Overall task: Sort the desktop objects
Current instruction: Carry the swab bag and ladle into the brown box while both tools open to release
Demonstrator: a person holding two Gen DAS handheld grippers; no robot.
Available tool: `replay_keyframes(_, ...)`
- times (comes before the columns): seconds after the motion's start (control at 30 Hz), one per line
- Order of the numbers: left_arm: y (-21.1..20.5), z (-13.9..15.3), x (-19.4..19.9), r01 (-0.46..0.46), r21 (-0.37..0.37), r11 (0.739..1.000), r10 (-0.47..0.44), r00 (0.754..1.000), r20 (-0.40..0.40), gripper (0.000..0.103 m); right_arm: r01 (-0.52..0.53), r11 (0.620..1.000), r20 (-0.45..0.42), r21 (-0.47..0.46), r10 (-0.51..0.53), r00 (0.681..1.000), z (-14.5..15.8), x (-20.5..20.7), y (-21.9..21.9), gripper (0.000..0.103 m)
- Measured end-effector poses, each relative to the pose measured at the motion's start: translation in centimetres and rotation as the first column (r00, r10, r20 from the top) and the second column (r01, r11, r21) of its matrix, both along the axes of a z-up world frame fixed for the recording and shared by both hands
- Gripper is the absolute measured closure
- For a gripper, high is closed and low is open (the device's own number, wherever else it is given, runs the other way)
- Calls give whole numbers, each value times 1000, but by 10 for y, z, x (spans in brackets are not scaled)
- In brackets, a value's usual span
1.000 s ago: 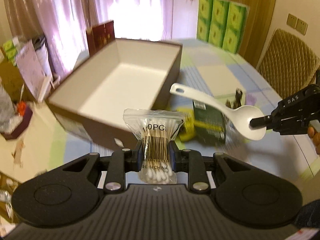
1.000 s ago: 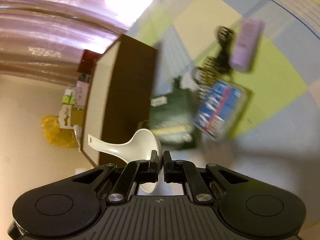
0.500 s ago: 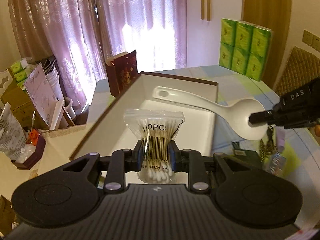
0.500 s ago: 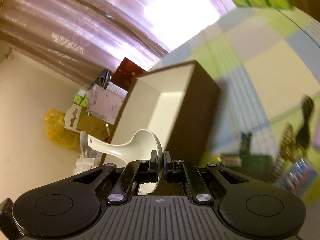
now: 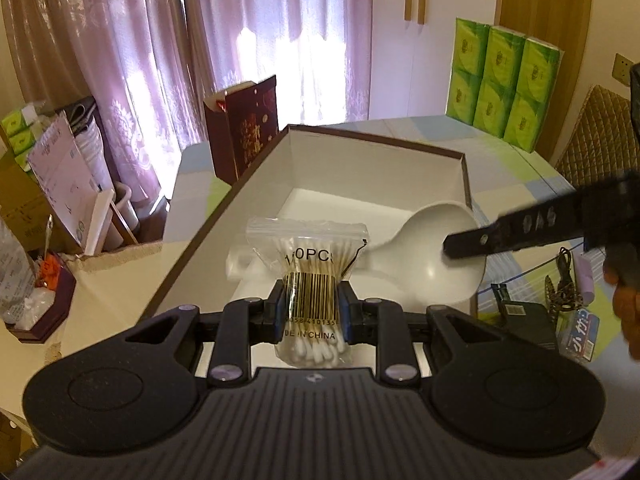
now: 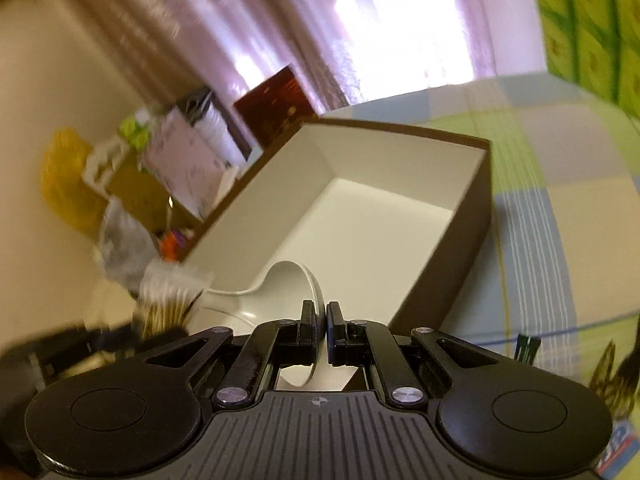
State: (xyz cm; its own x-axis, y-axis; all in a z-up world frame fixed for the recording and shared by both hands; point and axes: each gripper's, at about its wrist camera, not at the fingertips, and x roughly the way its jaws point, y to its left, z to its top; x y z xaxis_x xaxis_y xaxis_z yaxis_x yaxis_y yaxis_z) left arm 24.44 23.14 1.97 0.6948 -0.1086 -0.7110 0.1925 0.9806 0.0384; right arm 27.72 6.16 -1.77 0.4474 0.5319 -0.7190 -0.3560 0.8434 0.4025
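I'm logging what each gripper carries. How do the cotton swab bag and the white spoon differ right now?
The cotton swab bag is clear soft plastic with a barcode; the white spoon is plain, rigid and opaque. The bag stands upright in the left gripper, pinched at its middle; the spoon lies roughly level, held by its bowl rim in the right gripper. Both are held over the open box.

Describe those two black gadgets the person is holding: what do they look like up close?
Both are matte black plastic. The left gripper and right gripper each have a ribbed body with a small crosshair mark, two round disc-like bulges at the sides, silver rivets on angled linkage arms, and blue-edged pads on the jaws. Seen from the left camera, the right one carries white "DAS" lettering. No cables or sleeves show.
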Motion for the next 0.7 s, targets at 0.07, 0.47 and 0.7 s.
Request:
replay_keyframes(0.07, 2, -6, 4, 0, -5, 1000, 0, 1000, -12, 82, -24, 999, 23, -46, 25, 999, -6, -6, 11, 101)
replay_keyframes(0.47, 17, -39, 33, 6, -23, 1000, -8, 995, -99, 82, -129, 978, 30, -162, 136, 990, -39, -6, 42, 101)
replay_keyframes(0.7, 19, -58, 43, 17, 4, 1000, -16, 985, -171, 82, -176, 955, 45, -237, 191, 980, -46, -1, 48, 101)
